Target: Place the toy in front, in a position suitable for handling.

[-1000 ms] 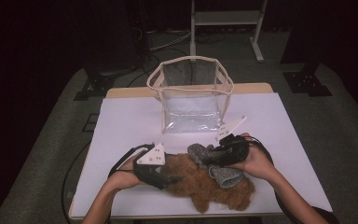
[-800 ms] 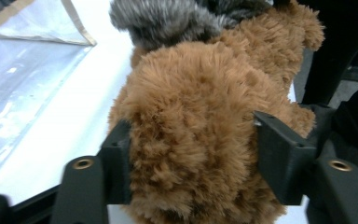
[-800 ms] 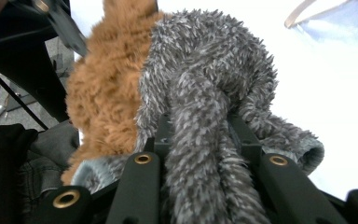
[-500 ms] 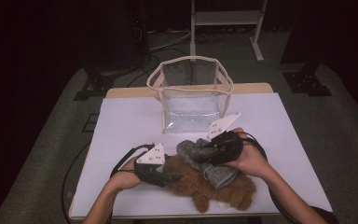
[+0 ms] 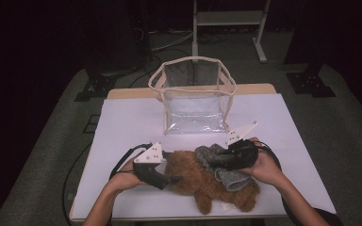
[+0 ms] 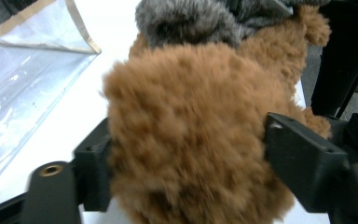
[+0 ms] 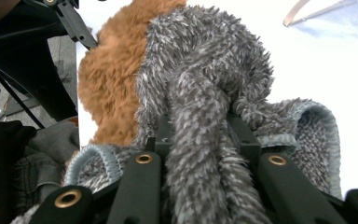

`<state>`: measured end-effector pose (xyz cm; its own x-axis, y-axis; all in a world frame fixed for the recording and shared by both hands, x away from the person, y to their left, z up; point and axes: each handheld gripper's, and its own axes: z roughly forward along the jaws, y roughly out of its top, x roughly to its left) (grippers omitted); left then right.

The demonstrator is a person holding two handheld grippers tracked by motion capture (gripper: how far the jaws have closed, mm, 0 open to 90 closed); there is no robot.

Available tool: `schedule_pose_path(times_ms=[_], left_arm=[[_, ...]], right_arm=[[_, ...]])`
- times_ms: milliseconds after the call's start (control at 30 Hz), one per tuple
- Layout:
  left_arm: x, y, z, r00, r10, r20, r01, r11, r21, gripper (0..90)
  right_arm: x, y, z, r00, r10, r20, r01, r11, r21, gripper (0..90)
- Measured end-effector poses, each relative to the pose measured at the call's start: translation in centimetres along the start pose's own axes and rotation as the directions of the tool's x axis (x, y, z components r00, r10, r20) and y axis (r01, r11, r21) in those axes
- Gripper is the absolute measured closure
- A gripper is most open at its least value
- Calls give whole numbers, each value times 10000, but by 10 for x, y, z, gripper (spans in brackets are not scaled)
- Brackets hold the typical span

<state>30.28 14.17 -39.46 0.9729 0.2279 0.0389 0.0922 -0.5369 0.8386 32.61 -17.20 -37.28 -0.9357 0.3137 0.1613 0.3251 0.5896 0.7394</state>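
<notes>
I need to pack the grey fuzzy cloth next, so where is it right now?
In the high view the grey fuzzy cloth lies right of centre on the brown plush toy, pinched in the right gripper, in front of the clear bag.

My left claw sits low in the frame's lower left, its jaws just widened and standing apart around the brown plush toy. My right claw, at lower centre-right, points left with its jaws pinched on the grey fuzzy cloth. Both forearms enter from the bottom edge.
</notes>
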Motion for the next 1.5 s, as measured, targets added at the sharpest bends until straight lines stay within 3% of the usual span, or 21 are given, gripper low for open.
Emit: schedule_pose_path(times_ms=[267,500,567,633,800,900,1000,1100,1133,1167,1233,1333,1400,1500], left_arm=[[8,-20,7,9979,-508,400,500,9985,217,116],[12,-29,24,9906,-1026,909,1030,9947,1,74],[11,-27,28,9903,-979,988,1004,9947,-208,97],[12,-25,27,9909,-987,917,1027,9939,-400,214],[8,-4,16,9987,-426,288,450,9952,-871,300],[10,11,4,9999,-124,-69,115,9929,-1182,314],[15,32,-16,9989,264,-386,-317,9891,-1439,314],[18,60,-41,9915,947,-897,-1070,9838,-1439,314],[18,60,-41,9915,947,-897,-1070,9838,-1439,316],[18,75,-53,9852,1306,-1107,-1459,9788,-1438,317],[18,86,-61,9787,1576,-1316,-1756,9747,-1386,317],[18,89,-60,9811,1583,-1111,-1720,9768,-1272,316],[16,84,-51,9830,1625,-853,-1717,9785,-1139,315],[12,80,-39,9857,1551,-654,-1625,9779,-1312,316]], right_arm=[[-6,-13,-8,9992,378,114,-377,9992,-111,707],[-5,-16,-11,9989,443,162,-441,9990,-103,708],[-4,-14,-10,9991,403,138,-402,9992,-76,708],[-3,-10,-7,9992,392,95,-392,9992,23,708],[-4,9,1,9999,141,12,-142,9999,51,705],[-4,19,-1,9998,72,-172,-81,9986,-529,708],[-2,29,-9,10000,7,-61,-15,9914,-1306,709],[2,40,-17,10000,-3,-25,-2,9753,-2209,710],[2,40,-17,10000,-3,-25,-2,9753,-2209,710],[5,48,-20,10000,-79,-14,72,9629,-2697,711],[7,53,-23,9999,-128,-33,112,9534,-3015,711],[7,53,-25,9998,-93,-202,24,9479,-3185,708],[5,45,-25,9994,24,-342,-124,9551,-2959,707],[2,29,-35,9992,201,-355,-287,9641,-2640,704]])
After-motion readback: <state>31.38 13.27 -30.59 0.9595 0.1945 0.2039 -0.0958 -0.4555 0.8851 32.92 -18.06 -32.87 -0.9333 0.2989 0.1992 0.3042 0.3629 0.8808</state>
